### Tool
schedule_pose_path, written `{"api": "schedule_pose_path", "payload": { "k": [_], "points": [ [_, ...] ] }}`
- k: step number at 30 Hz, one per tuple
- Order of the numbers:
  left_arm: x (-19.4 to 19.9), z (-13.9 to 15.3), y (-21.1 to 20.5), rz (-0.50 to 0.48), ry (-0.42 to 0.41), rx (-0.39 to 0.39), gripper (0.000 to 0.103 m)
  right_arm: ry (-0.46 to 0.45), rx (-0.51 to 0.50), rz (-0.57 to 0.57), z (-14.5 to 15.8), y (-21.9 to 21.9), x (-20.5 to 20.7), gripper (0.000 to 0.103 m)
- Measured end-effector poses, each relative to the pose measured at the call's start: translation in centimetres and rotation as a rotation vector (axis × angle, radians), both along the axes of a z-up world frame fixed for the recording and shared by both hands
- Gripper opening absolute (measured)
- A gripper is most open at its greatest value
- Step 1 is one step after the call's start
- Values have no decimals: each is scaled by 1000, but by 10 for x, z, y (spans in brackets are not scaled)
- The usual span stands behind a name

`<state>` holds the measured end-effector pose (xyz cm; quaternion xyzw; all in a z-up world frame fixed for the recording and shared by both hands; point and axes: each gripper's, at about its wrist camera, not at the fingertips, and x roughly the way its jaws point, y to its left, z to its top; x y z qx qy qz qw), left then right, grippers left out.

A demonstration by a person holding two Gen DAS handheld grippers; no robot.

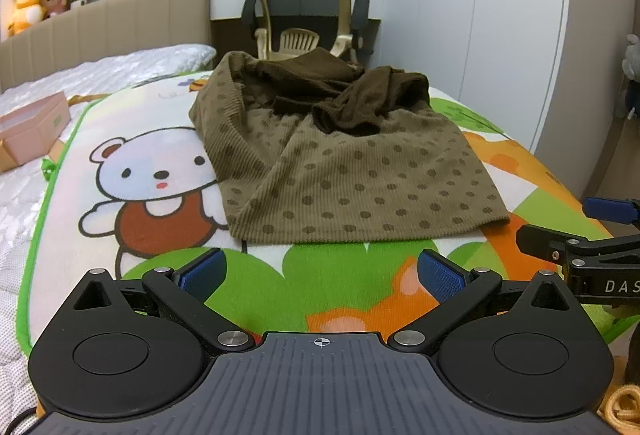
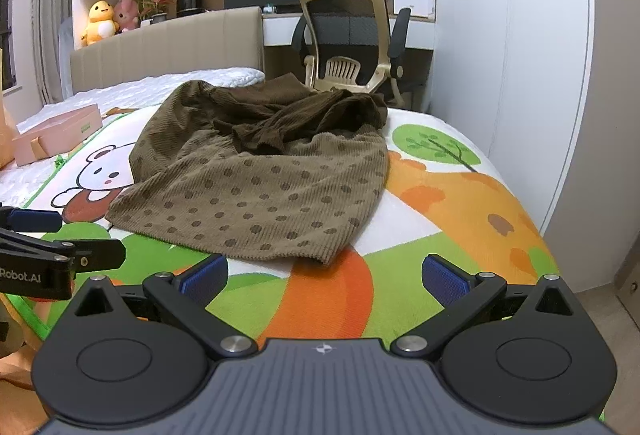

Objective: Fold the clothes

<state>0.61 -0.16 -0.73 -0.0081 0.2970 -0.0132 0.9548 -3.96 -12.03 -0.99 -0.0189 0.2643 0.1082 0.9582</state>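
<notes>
The garment is made of ribbed, corduroy-like cloth, matt olive-brown with darker printed dots; its sleeves are seen in a plainer, darker brown knit. The play mat beneath it is printed with cartoon figures and is given a smooth, faintly sheened finish. The mattress cover is shown as white quilted fabric. The left tongs and right tongs are built of matt black plastic with polished metal pivot pins, and their pads are faced with textured blue rubber. The headboard is upholstered in smooth beige material. The box appears to be matt pink card.
</notes>
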Motion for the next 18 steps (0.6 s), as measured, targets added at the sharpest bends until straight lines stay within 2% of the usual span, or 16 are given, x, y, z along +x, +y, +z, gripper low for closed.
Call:
{"api": "schedule_pose_path", "payload": {
  "k": [18],
  "points": [
    [1,-1,4,-2,21,-23,103,30,3,10,-4,3,4,103]
  ]
}}
